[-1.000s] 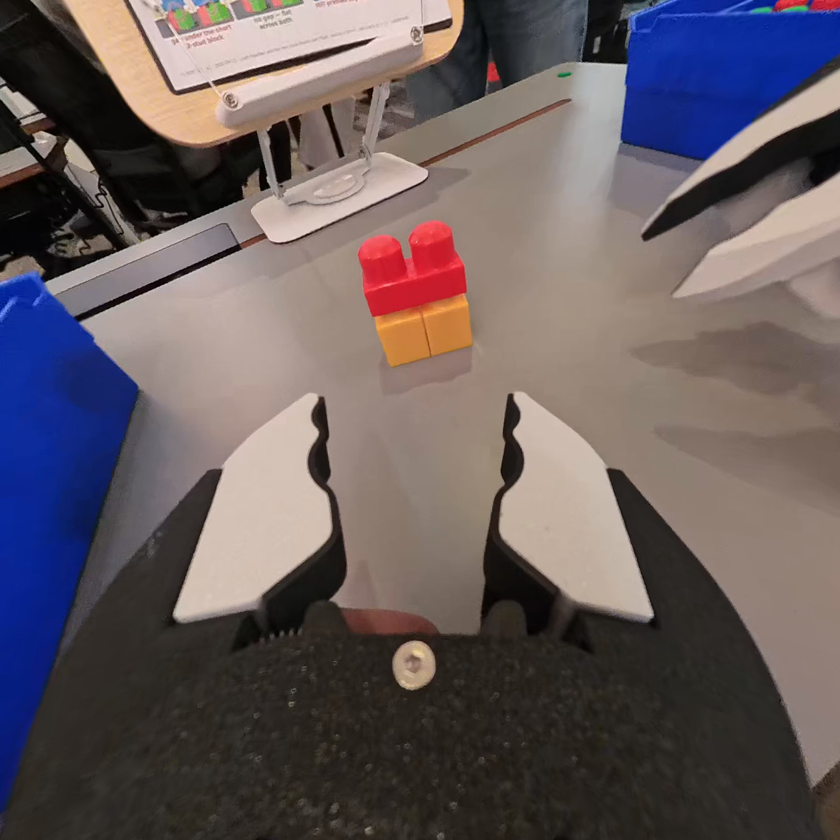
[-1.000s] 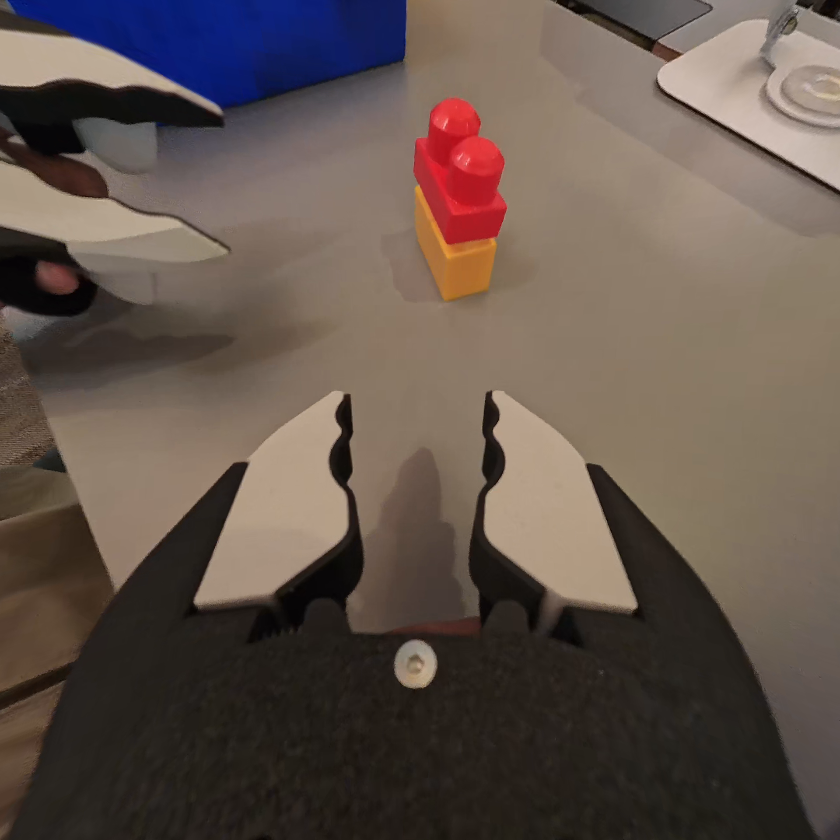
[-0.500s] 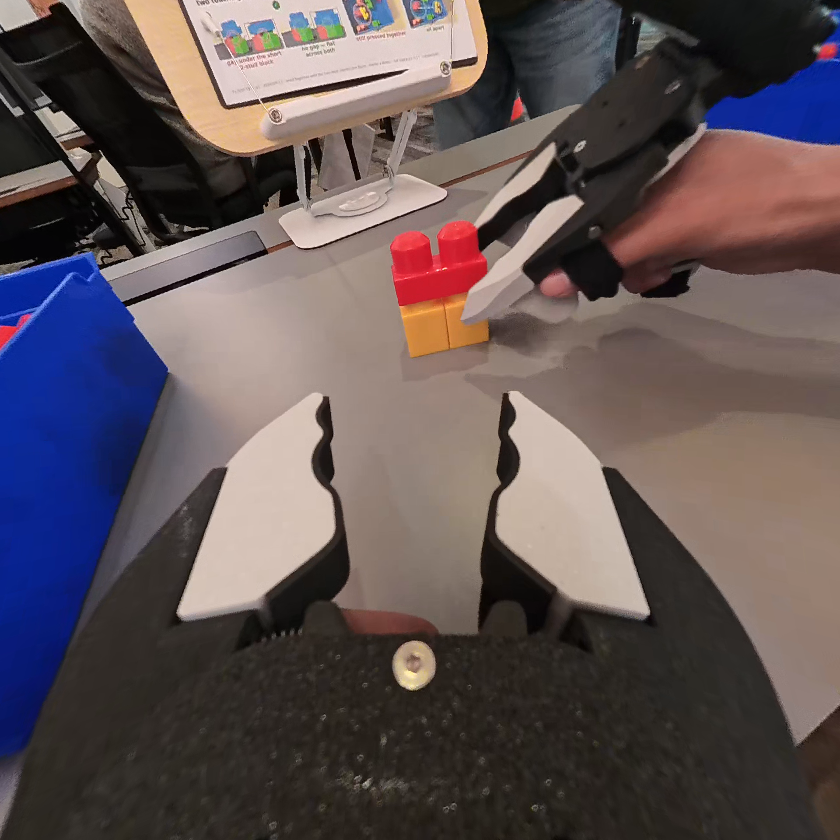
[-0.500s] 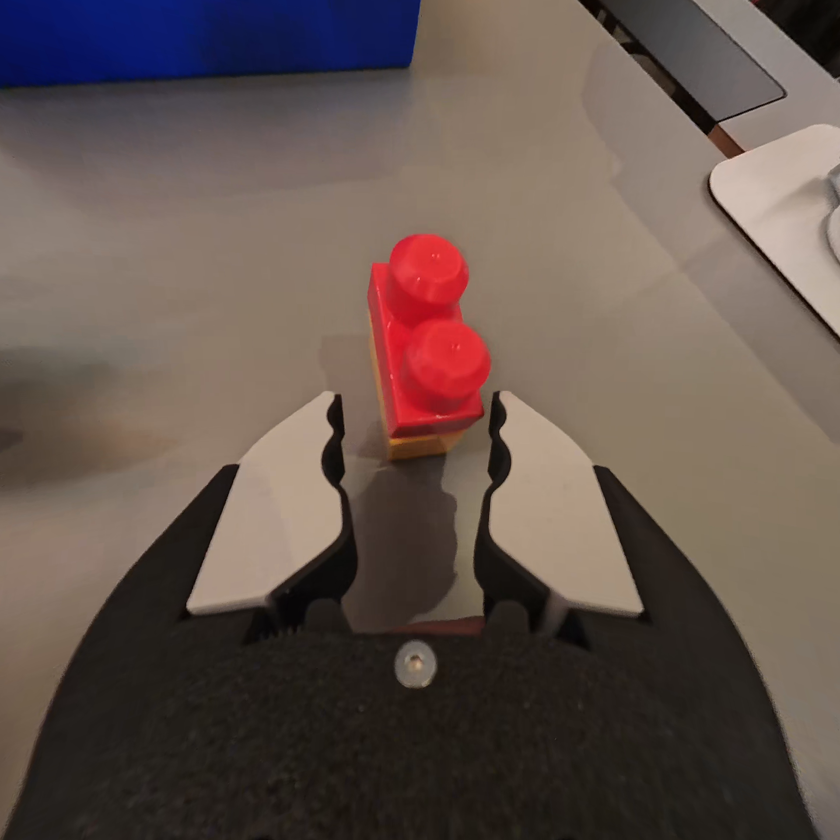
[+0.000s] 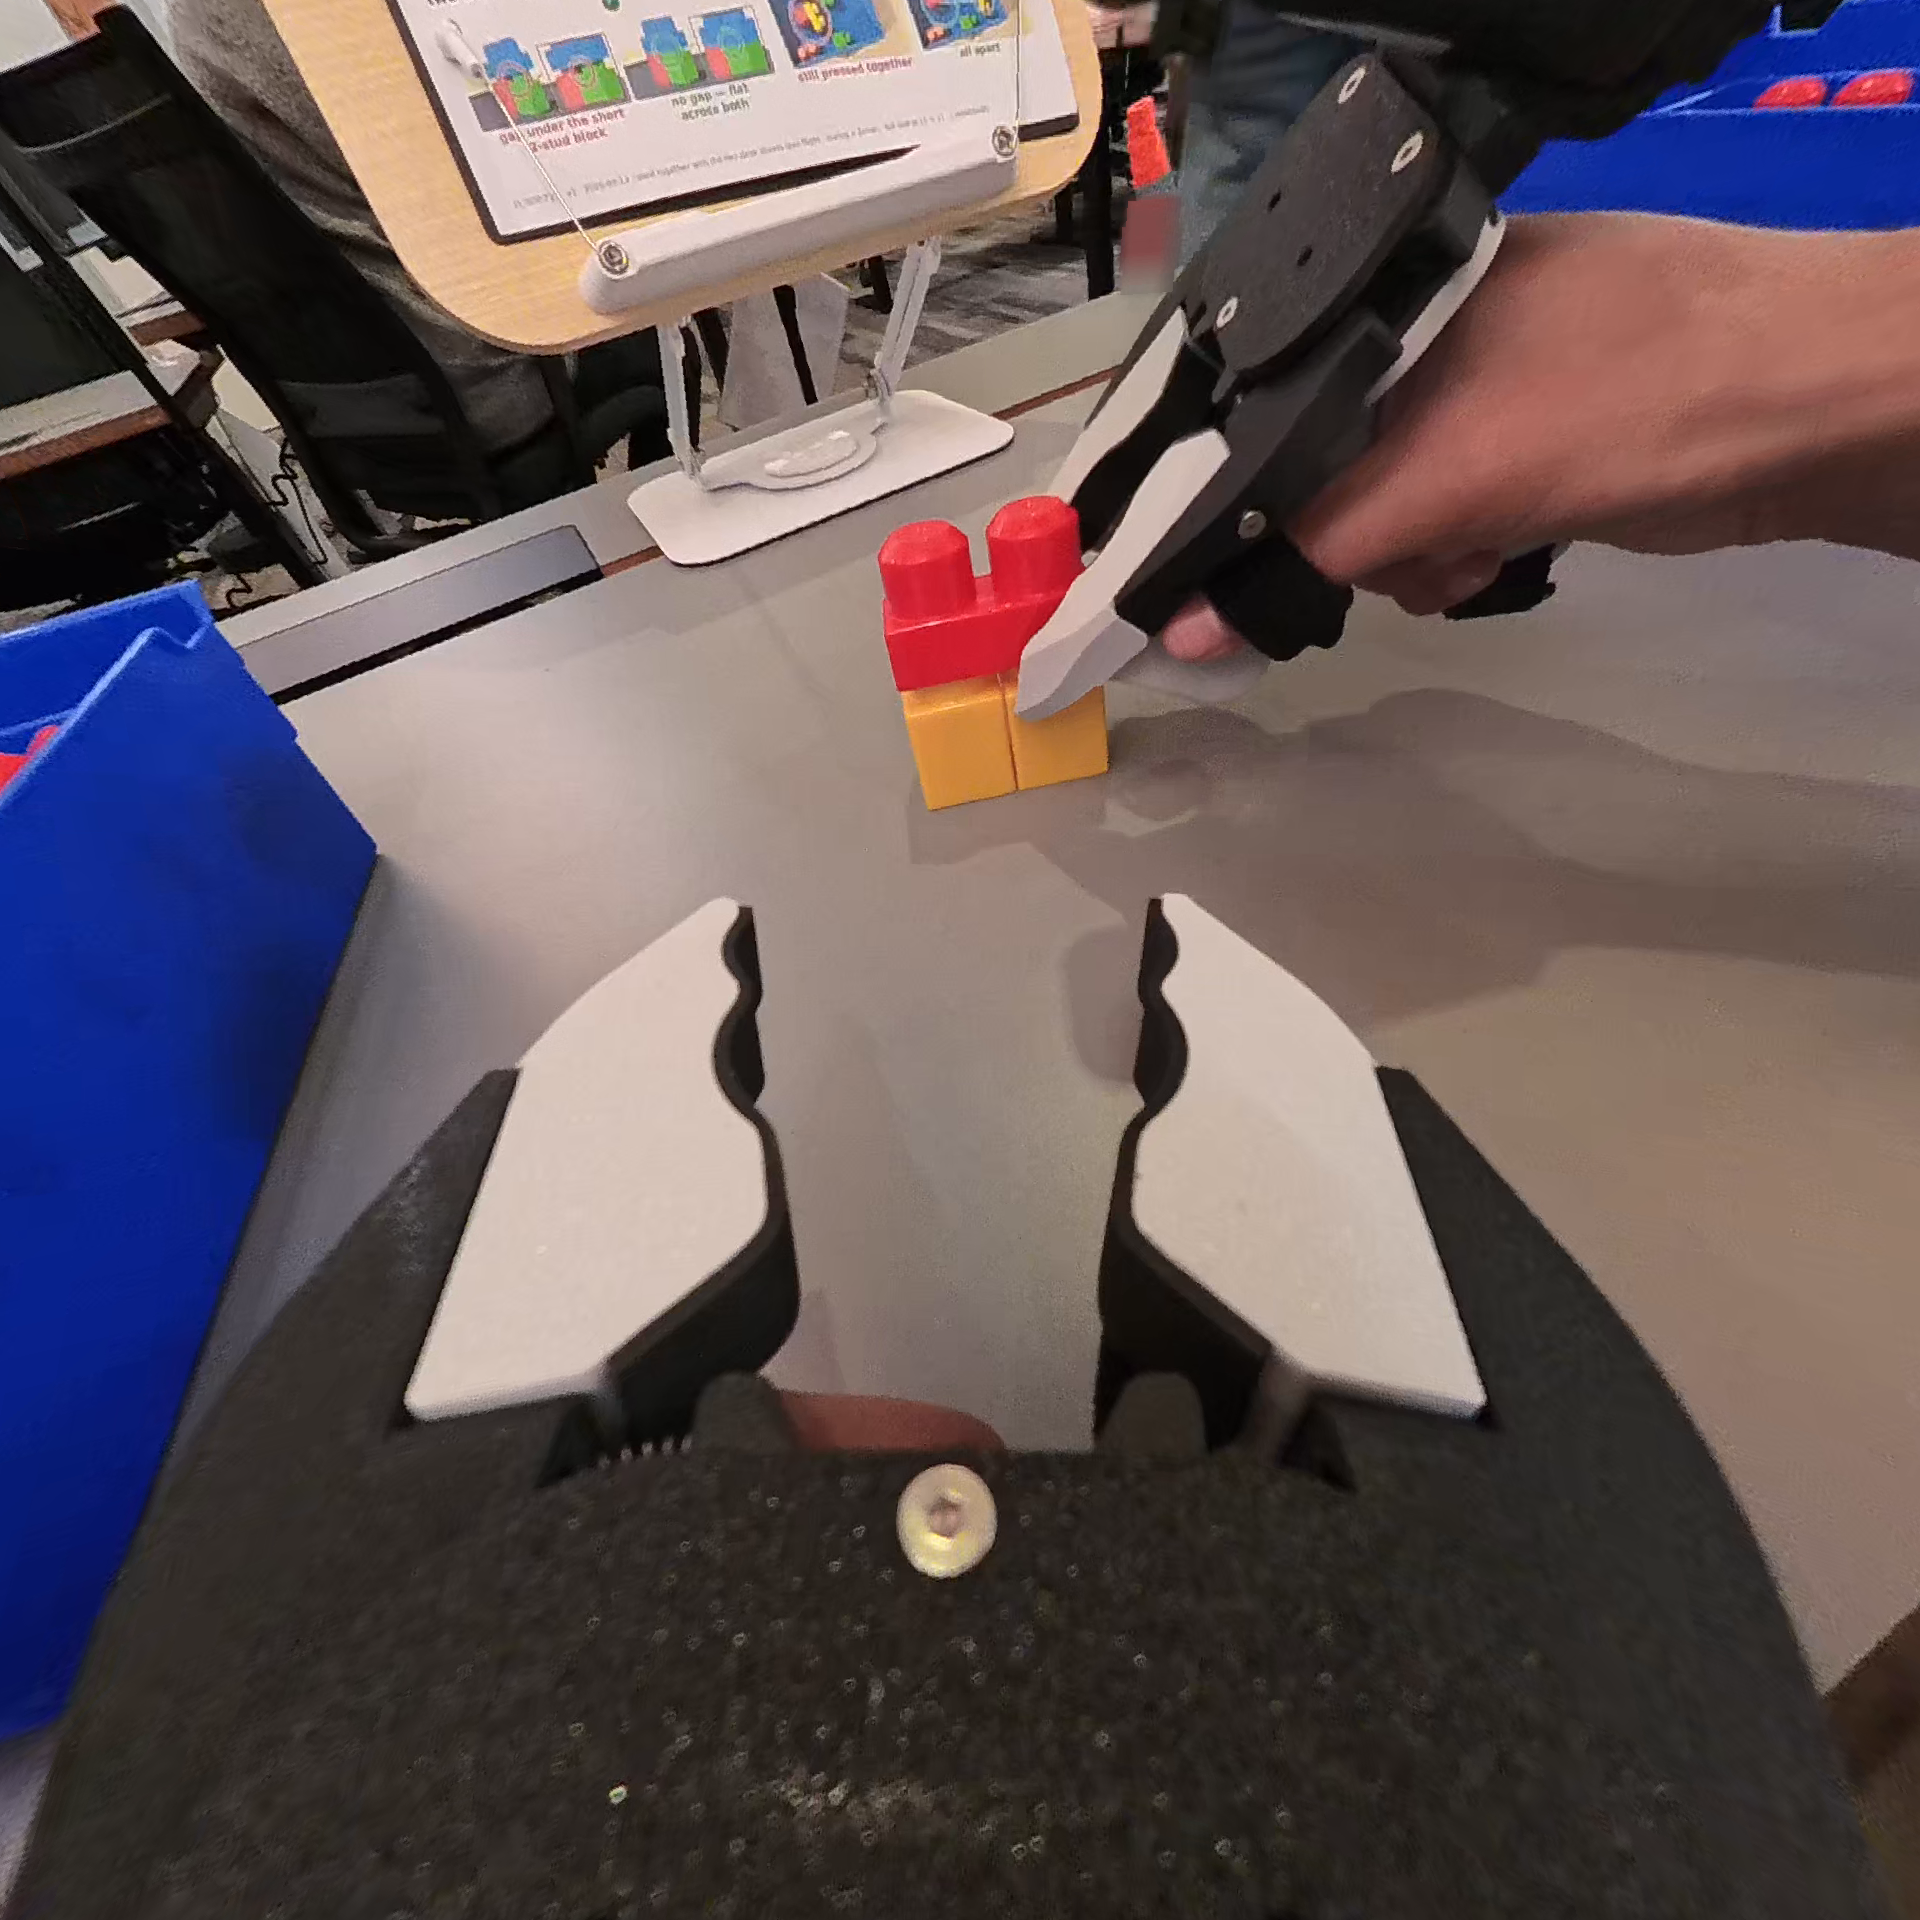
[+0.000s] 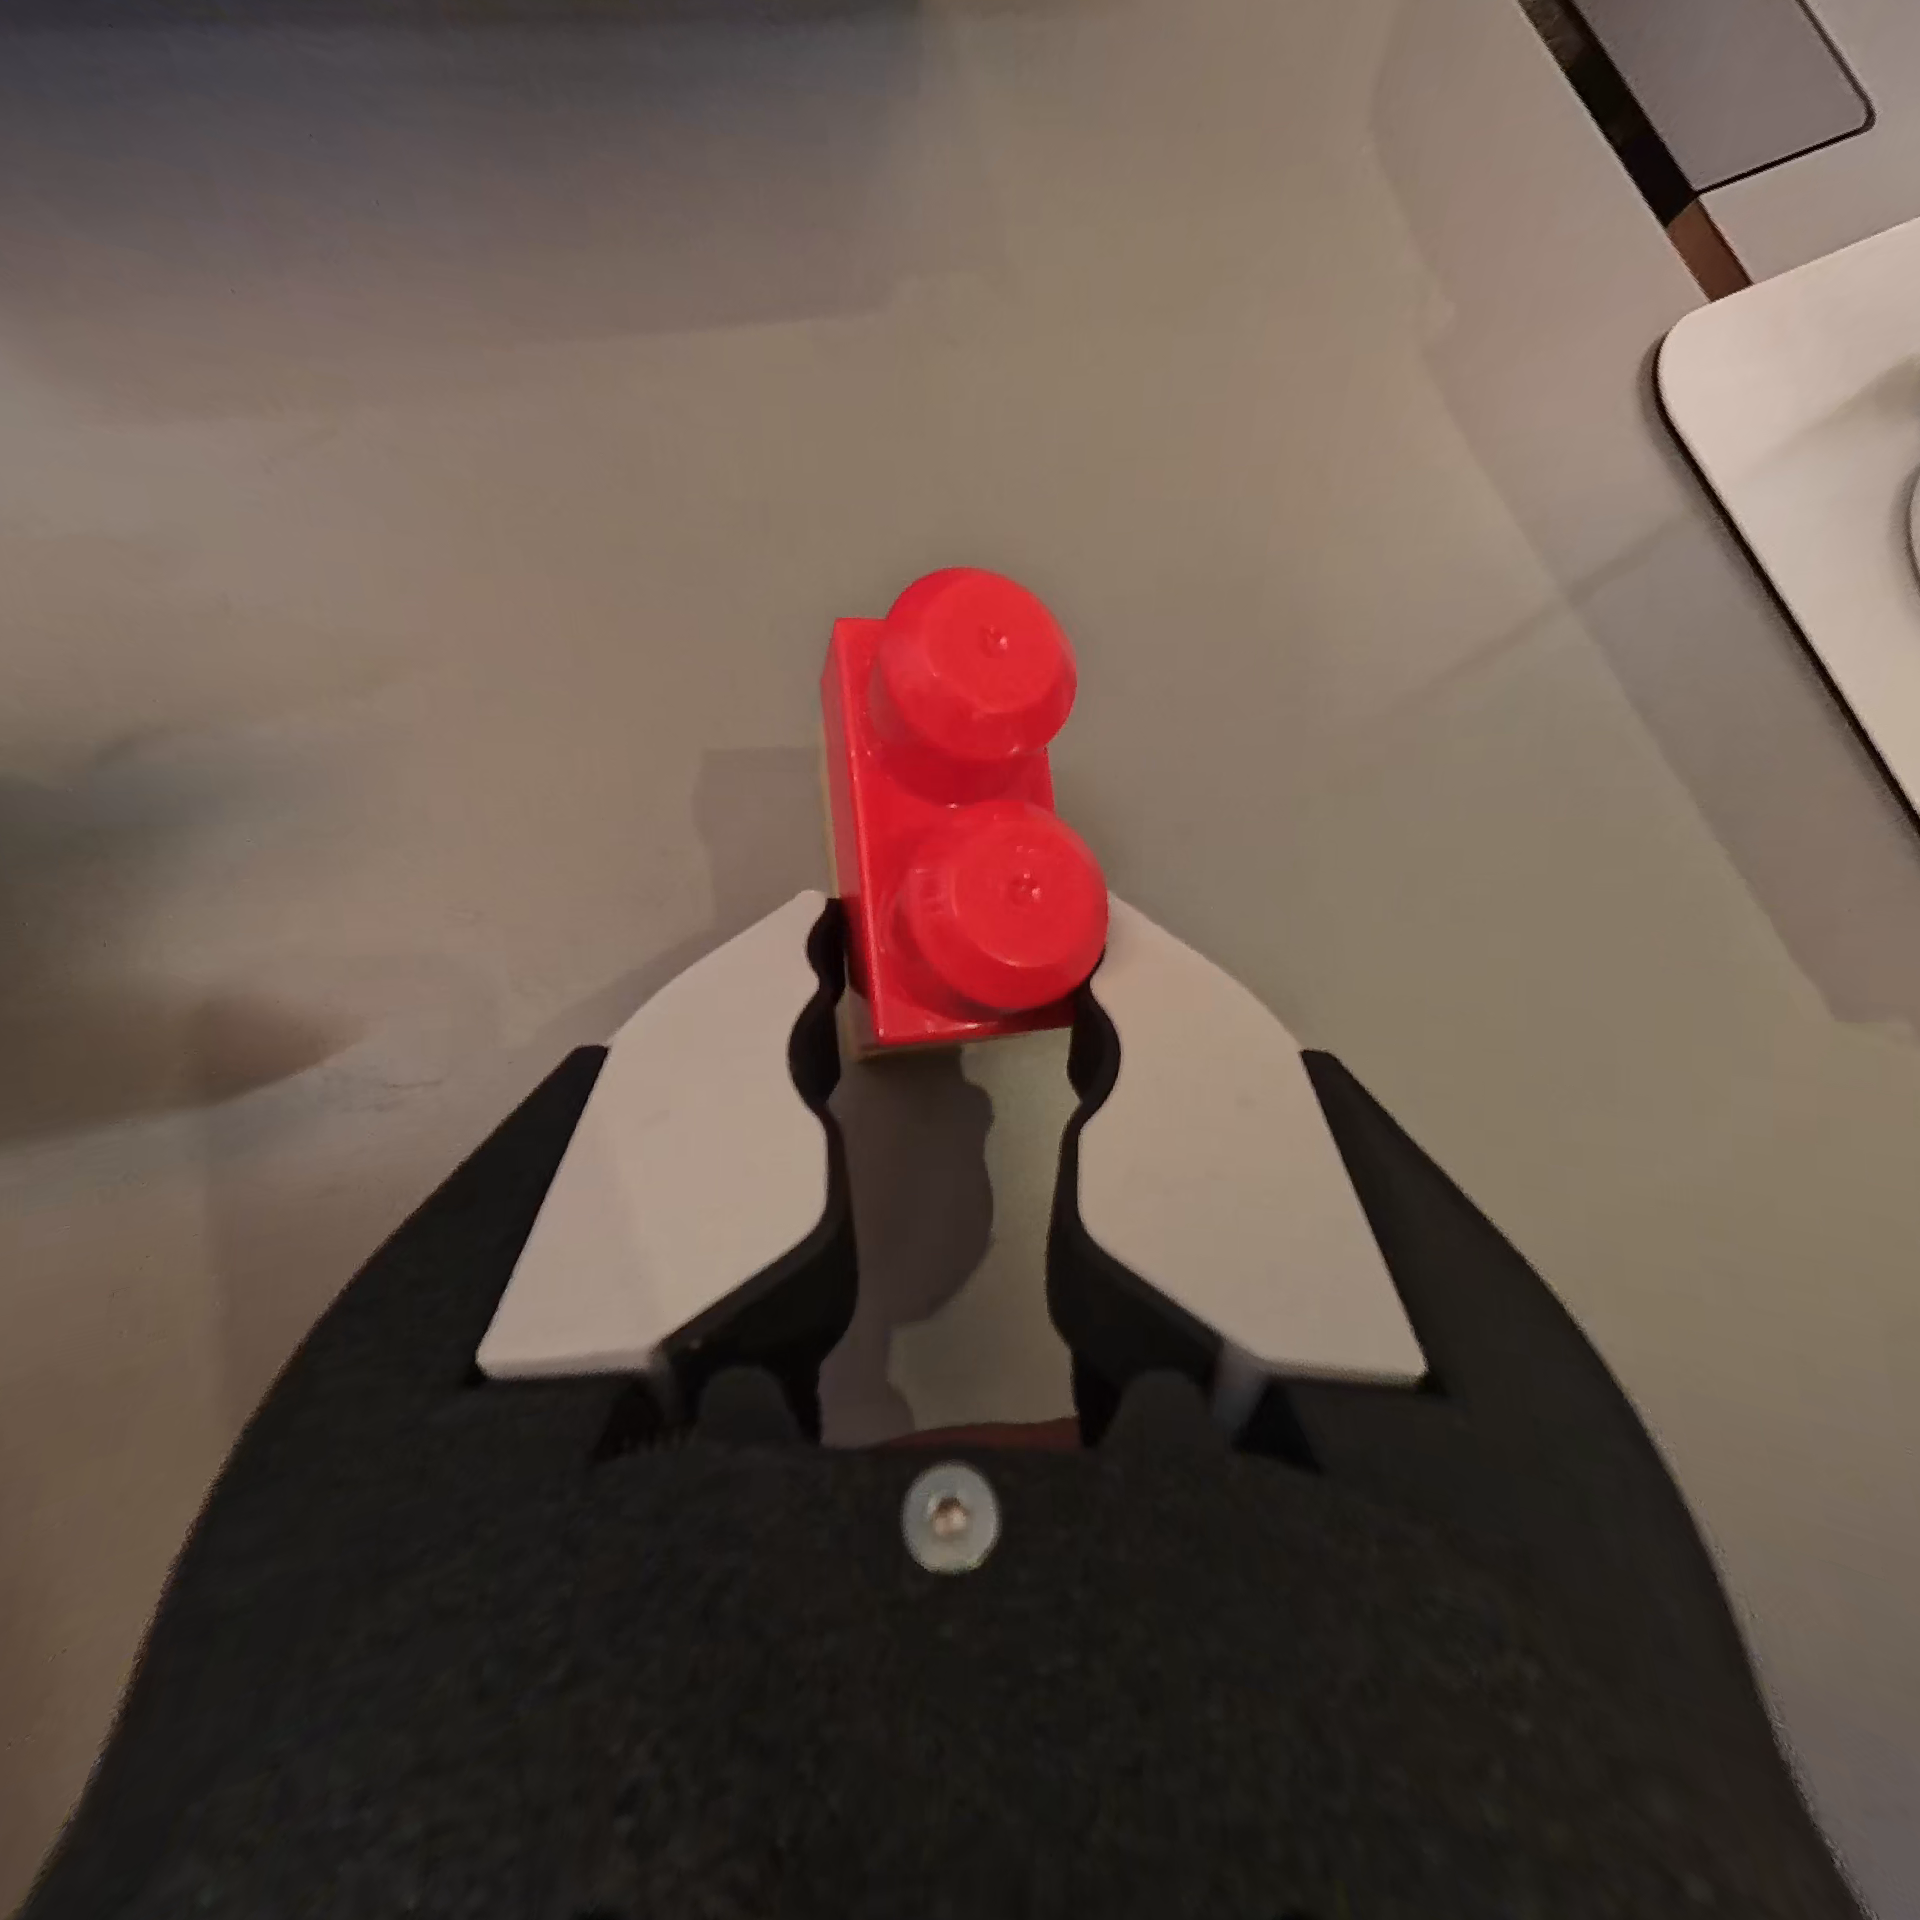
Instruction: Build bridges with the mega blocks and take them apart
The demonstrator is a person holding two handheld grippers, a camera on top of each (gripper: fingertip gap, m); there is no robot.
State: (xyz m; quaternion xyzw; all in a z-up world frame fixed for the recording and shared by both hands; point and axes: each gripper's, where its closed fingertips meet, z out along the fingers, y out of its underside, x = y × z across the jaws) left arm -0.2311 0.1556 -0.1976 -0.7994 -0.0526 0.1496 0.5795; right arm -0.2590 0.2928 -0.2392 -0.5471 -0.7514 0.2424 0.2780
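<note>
Centrally on grey surface (image 5: 623,790): red block (image 5: 961,613) atop two yellow blocks (image 5: 1003,736). Right claw (image 6: 961,951) narrowed around red block's near end. Left claw (image 5: 945,925) gapes, holding nothing. Blue bin (image 5: 156,935) left, white stand (image 5: 821,468) behind.

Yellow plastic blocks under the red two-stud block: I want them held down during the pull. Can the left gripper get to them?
Probably yes. The left gripper is open, with bare grey table ahead of it up to the yellow plastic blocks; the right gripper comes in from the far right side.
</note>
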